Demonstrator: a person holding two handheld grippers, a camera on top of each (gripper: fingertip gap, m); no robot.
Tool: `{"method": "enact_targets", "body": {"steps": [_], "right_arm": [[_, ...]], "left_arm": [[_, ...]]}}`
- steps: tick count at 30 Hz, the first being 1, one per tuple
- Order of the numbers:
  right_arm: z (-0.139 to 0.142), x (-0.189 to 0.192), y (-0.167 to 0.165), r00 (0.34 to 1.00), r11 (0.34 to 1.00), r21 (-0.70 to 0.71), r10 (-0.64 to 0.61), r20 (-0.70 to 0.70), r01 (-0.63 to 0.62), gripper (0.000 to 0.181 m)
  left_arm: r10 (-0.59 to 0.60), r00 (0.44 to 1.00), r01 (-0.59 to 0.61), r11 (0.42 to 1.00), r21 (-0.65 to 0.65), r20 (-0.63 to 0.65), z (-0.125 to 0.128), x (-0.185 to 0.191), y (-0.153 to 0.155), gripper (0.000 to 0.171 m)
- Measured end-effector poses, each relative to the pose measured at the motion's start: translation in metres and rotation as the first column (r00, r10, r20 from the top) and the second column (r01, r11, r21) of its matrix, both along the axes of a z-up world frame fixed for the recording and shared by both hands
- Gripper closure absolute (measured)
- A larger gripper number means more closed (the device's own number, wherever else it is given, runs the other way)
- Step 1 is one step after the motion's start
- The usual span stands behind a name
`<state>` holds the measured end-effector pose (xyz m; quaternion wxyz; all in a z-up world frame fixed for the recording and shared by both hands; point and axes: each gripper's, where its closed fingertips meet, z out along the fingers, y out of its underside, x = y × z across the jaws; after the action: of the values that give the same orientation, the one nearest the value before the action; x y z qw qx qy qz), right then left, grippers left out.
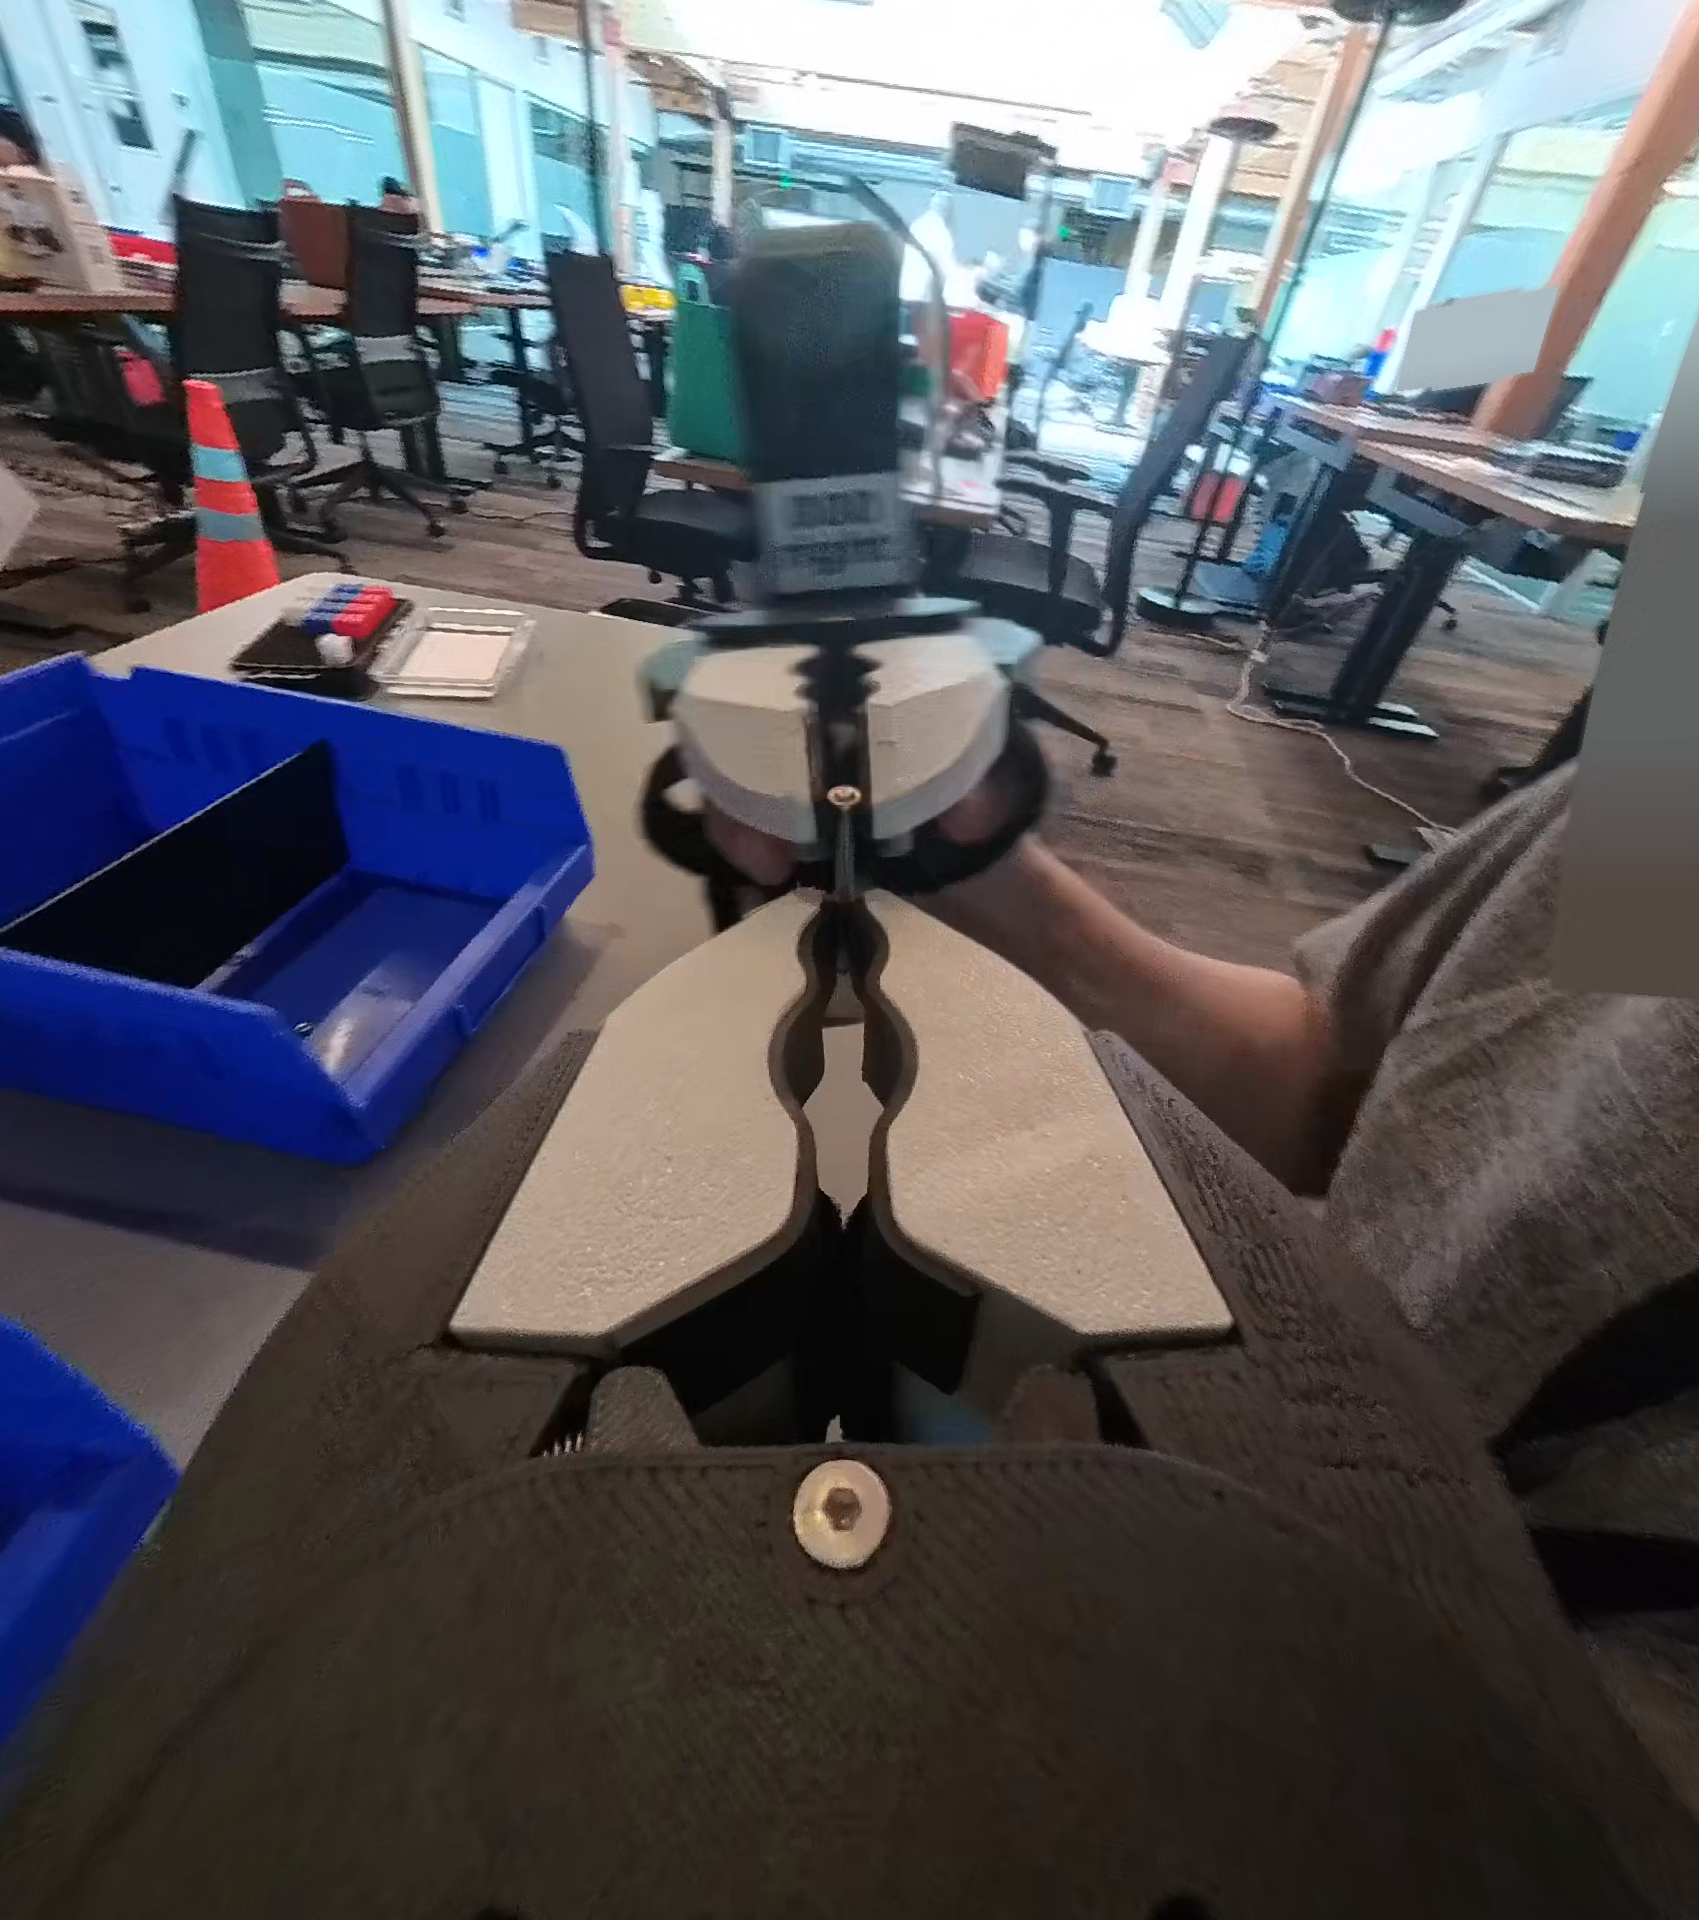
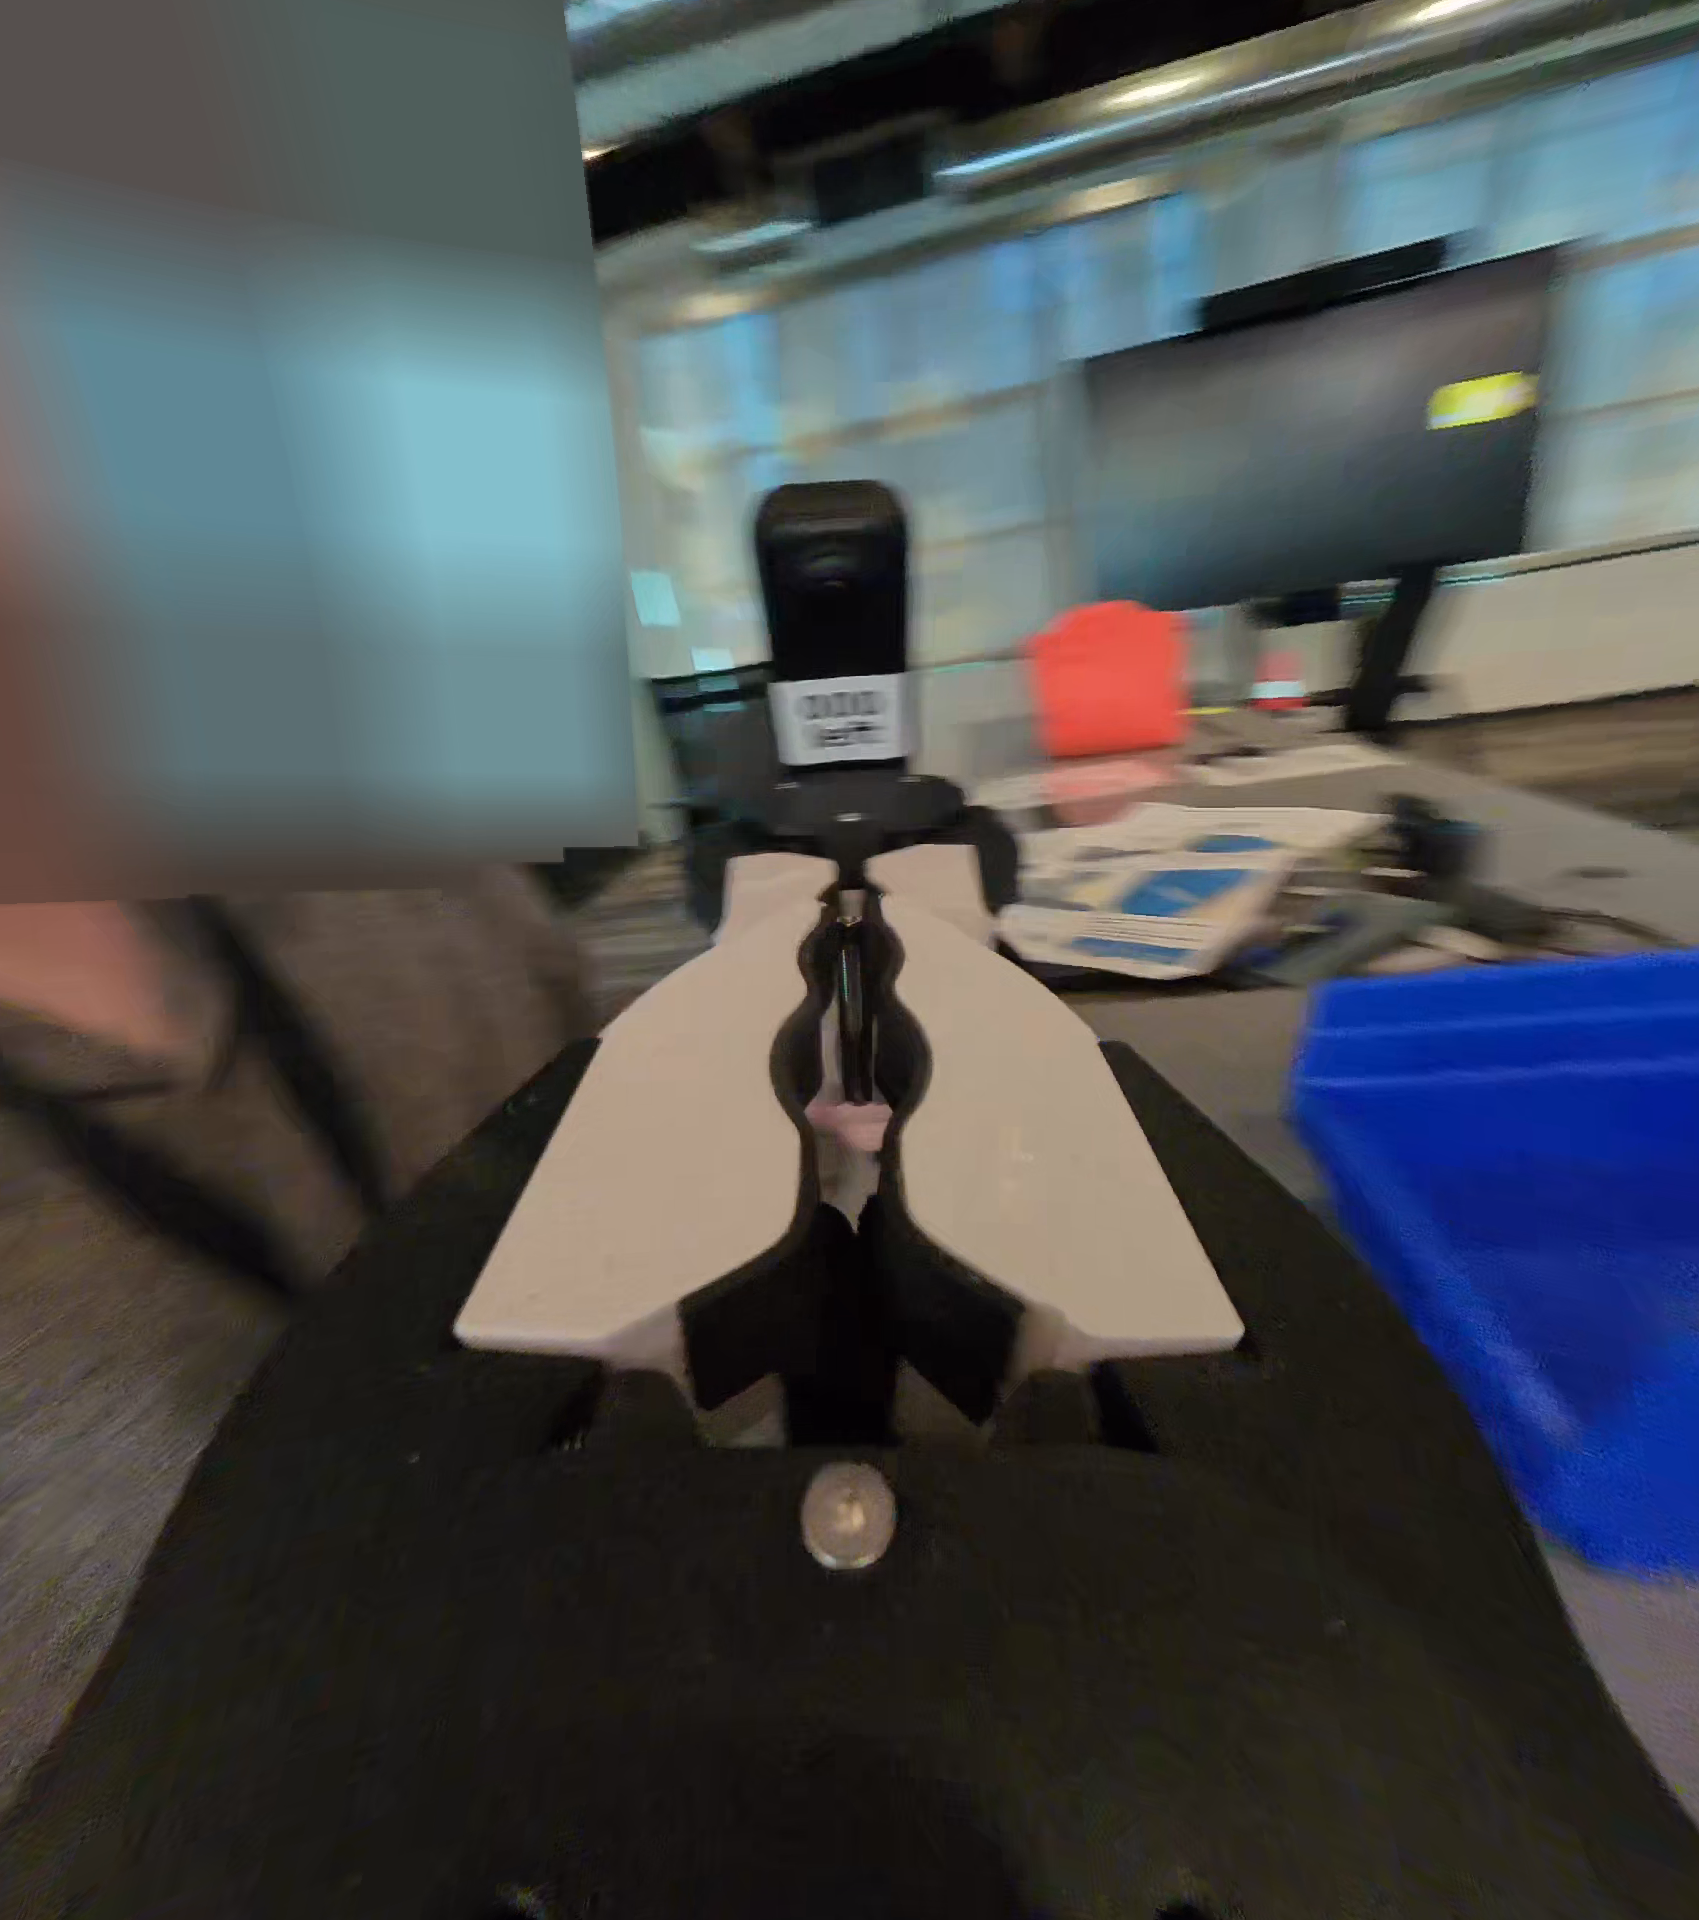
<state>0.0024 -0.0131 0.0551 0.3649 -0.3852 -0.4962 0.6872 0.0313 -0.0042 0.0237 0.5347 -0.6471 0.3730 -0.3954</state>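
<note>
Both grippers meet tip to tip above the table (image 1: pixel 554 717), sharing one black screw (image 1: pixel 843 842). The left gripper (image 1: pixel 840 925) is closed on its pointed end; the right gripper (image 2: pixel 850 914), facing it, is nearly closed around the shank. A blue bin (image 1: pixel 325 831) lies left of the left gripper. Judged here, keeping both grippers aligned stops the screw tilting.
</note>
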Motion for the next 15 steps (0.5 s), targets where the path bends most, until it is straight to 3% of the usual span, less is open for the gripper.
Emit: {"method": "enact_targets", "body": {"steps": [3,6,9,11,12,15], "right_arm": [[-0.001,0.014,-0.015,0.921,0.923,0.009,0.384,-0.060,-0.384,0.177],[0.000,0.027,-0.026,0.717,0.720,-0.020,0.686,-0.125,-0.693,0.177],[0.001,0.033,-0.031,0.477,0.474,-0.060,0.861,-0.177,-0.878,0.176],[0.003,0.034,-0.031,0.387,0.384,-0.057,0.897,-0.215,-0.921,0.176],[0.004,0.033,-0.030,0.378,0.374,-0.057,0.899,-0.221,-0.925,0.176],[0.006,0.026,-0.028,0.484,0.485,-0.055,0.847,-0.218,-0.873,0.176]], "left_arm": [[-0.067,0.998,0.067,0.998,0.006,-0.020,-0.002,0.011,-0.012,0.170],[-0.129,0.992,0.129,0.992,-0.011,-0.009,-0.001,0.020,-0.022,0.170],[-0.172,0.985,0.172,0.984,-0.036,0.027,0.000,0.026,-0.027,0.169],[-0.179,0.983,0.181,0.982,-0.045,0.050,0.002,0.026,-0.028,0.169],[-0.167,0.984,0.170,0.985,-0.043,0.055,0.002,0.024,-0.027,0.169],[-0.133,0.990,0.135,0.991,-0.028,0.046,0.005,0.018,-0.024,0.169]]}}
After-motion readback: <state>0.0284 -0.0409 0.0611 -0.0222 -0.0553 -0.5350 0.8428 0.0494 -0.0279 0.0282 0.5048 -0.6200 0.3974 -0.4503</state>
